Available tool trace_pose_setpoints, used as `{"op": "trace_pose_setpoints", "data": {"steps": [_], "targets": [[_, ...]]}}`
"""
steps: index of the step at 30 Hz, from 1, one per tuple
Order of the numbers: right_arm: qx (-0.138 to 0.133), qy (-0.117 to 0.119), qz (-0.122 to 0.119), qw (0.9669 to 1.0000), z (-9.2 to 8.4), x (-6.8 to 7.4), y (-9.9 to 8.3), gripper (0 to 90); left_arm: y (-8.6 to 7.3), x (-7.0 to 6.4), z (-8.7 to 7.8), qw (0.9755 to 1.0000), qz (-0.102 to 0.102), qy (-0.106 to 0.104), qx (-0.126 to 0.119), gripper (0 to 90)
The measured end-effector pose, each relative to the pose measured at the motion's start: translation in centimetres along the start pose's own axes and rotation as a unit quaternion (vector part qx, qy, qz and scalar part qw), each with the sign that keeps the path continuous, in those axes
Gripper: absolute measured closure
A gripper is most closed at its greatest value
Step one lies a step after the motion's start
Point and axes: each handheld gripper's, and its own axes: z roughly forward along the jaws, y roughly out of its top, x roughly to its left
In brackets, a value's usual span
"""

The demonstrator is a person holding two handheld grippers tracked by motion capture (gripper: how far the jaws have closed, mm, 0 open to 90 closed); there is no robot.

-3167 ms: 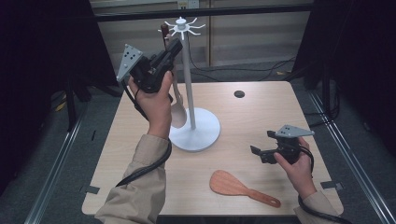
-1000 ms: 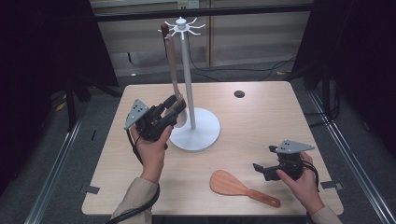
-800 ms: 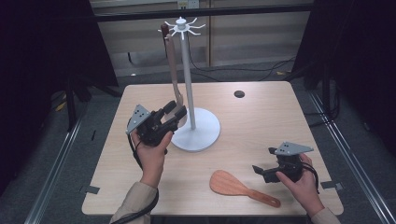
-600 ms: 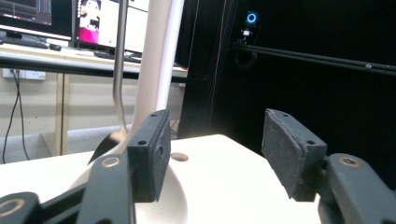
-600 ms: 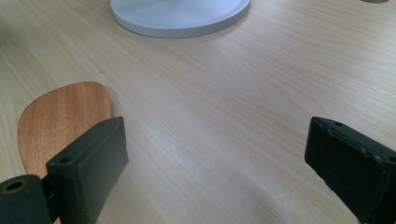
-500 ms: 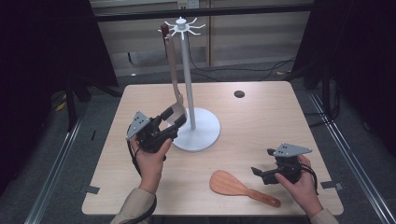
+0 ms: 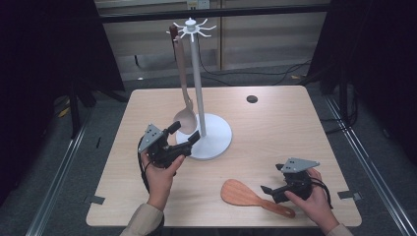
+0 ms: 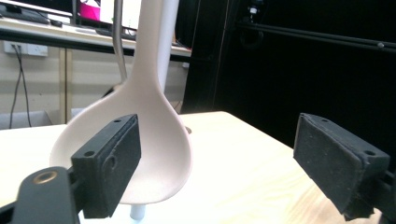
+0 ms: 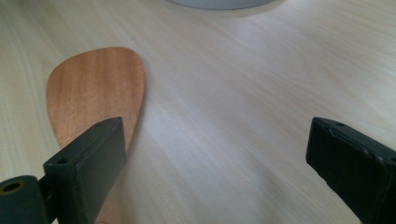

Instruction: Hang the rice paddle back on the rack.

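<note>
- Two utensils are in play: a pale spoon (image 7: 186,117) hanging from the rack (image 7: 197,73), and a wooden spatula (image 7: 246,195) lying flat on the counter (image 7: 275,132) near the front edge.
- The spoon hangs by its handle end from a hook at the rack's top, bowl down, close beside the pole and just above the round base (image 7: 216,140). From the left claw's own view its bowl (image 8: 149,154) sits just behind the left pad, not between the pads.
- The left claw (image 7: 186,138) has just been opening its jaws; they now stand wide, with nothing pressed between them. I judge the spoon freshly let go.
- Risk: that claw is close to the bowl. Pulling back sideways could knock the spoon, set it swinging and lift it off its hook, or nudge the light rack.
- Risk: the hook's hold on the handle is too small to check from here; a shallow catch could slip.
- The right claw (image 7: 275,189) rests low by the spatula's handle, jaws wide apart and gripping nothing. In its own view the blade (image 9: 93,93) lies by the left pad.
- Risk: the spatula is thin and flat on the counter, so pads may skid over it or push it toward the edge instead of getting under.
- No containers stand here. The rack is the only holder, bearing one spoon; its other hooks are bare.
- A small dark disc (image 7: 252,99) lies well apart at the back.
</note>
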Motion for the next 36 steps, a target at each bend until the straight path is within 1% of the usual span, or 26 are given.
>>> {"op": "trace_pose_setpoints", "data": {"steps": [2, 3, 6, 8, 9, 11, 12, 13, 14, 15, 16, 18, 20, 22, 23, 24, 25, 26, 27, 28, 29, 31, 32, 33, 34, 36], "targets": [[0.01, 0.009, -0.013, 0.9998, 0.3, 0.4, 0.0, 4.6, 0.0, 0.1, -0.1, 1.0, 0.005, 0.002, 0.002, 13.0], [0.015, 0.016, -0.016, 0.9996, 0.5, 0.7, 0.0, 4.6, -0.1, 0.1, -0.1, 1.0, -0.003, 0.004, -0.002, 12.6], [0.029, 0.033, -0.027, 0.9987, 1.0, 1.0, -0.1, 4.6, 0.0, 0.2, -0.2, 1.0, -0.001, 0.005, -0.004, 12.3], [0.033, 0.044, -0.035, 0.9979, 1.2, 1.2, -0.1, 4.6, 0.0, 0.2, -0.2, 0.9999, -0.005, 0.008, -0.008, 12.3], [0.035, 0.047, -0.035, 0.9977, 1.2, 1.3, -0.1, 4.5, 0.0, 0.3, -0.3, 1.0, 0.0, 0.008, -0.004, 12.3], [0.035, 0.052, -0.041, 0.9972, 1.3, 1.4, 0.1, 4.5, -0.1, 0.3, -0.3, 0.9999, -0.007, 0.011, -0.005, 12.2], [0.037, 0.054, -0.043, 0.997, 1.3, 1.5, 0.1, 4.5, -0.1, 0.3, -0.3, 0.9999, -0.009, 0.01, -0.003, 12.2], [0.037, 0.056, -0.048, 0.9966, 1.3, 1.6, 0.1, 4.5, -0.2, 0.4, -0.4, 1.0, -0.002, 0.008, 0.003, 12.2], [0.041, 0.057, -0.054, 0.9961, 1.4, 1.6, 0.2, 4.5, -0.2, 0.4, -0.3, 0.9999, -0.01, 0.009, -0.004, 12.2], [0.044, 0.059, -0.057, 0.9957, 1.4, 1.7, 0.2, 4.3, -0.2, 0.4, -0.3, 0.9999, -0.01, 0.009, -0.004, 12.2], [0.05, 0.057, -0.062, 0.9952, 1.4, 1.8, 0.2, 3.5, -0.2, 0.4, -0.3, 1.0, -0.006, 0.006, 0.001, 12.2], [0.056, 0.062, -0.067, 0.9943, 1.5, 1.8, 0.3, 3.4, -0.1, 0.4, -0.3, 0.9999, -0.009, 0.01, -0.004, 12.2], [0.066, 0.061, -0.066, 0.9938, 1.7, 1.8, 0.3, 2.8, 0.0, 0.4, -0.4, 1.0, -0.004, 0.007, -0.004, 12.2], [0.077, 0.06, -0.079, 0.9921, 2.0, 1.9, 0.2, 2.2, 0.0, 0.3, -0.4, 0.9998, -0.009, 0.012, -0.009, 12.2], [0.078, 0.066, -0.073, 0.992, 2.1, 1.9, 0.2, 3.0, 0.0, 0.4, -0.5, 0.9999, -0.006, 0.012, -0.005, 12.2], [0.078, 0.069, -0.068, 0.9921, 2.2, 1.9, 0.2, 3.2, -0.1, 0.4, -0.5, 0.9998, -0.01, 0.014, -0.006, 12.2], [0.079, 0.066, -0.073, 0.992, 2.2, 1.9, 0.3, 3.7, -0.2, 0.5, -0.5, 0.9998, -0.013, 0.015, -0.007, 12.2], [0.079, 0.066, -0.074, 0.9919, 2.2, 1.8, 0.3, 4.0, -0.2, 0.5, -0.6, 0.9998, -0.01, 0.016, -0.004, 12.2], [0.083, 0.064, -0.067, 0.9922, 2.2, 1.8, 0.4, 4.1, -0.2, 0.6, -0.7, 0.9999, -0.006, 0.012, -0.001, 12.2], [0.076, 0.067, -0.069, 0.9924, 2.3, 1.6, 0.4, 4.4, -0.2, 0.6, -0.7, 0.9999, -0.006, 0.013, 0.0, 12.2], [0.08, 0.064, -0.07, 0.9922, 2.3, 1.5, 0.5, 4.6, -0.3, 0.7, -0.7, 0.9998, -0.009, 0.016, -0.003, 12.2], [0.086, 0.074, -0.069, 0.9912, 2.3, 1.4, 0.5, 5.2, -0.3, 0.7, -0.8, 0.9998, -0.008, 0.017, -0.003, 12.2], [0.084, 0.082, -0.068, 0.9908, 2.4, 1.5, 0.5, 5.2, -0.3, 0.7, -0.9, 0.9999, -0.003, 0.016, 0.003, 12.2], [0.085, 0.089, -0.071, 0.9899, 2.5, 1.6, 0.5, 4.7, -0.3, 0.7, -1.0, 0.9998, -0.006, 0.019, 0.001, 12.2], [0.09, 0.094, -0.077, 0.9886, 2.6, 1.8, 0.6, 4.4, -0.3, 0.7, -1.0, 0.9997, -0.009, 0.024, 0.0, 12.2], [0.102, 0.105, -0.094, 0.9848, 3.0, 2.2, 0.5, 2.2, -0.3, 0.8, -1.1, 0.9997, -0.011, 0.022, -0.004, 12.2]]}}
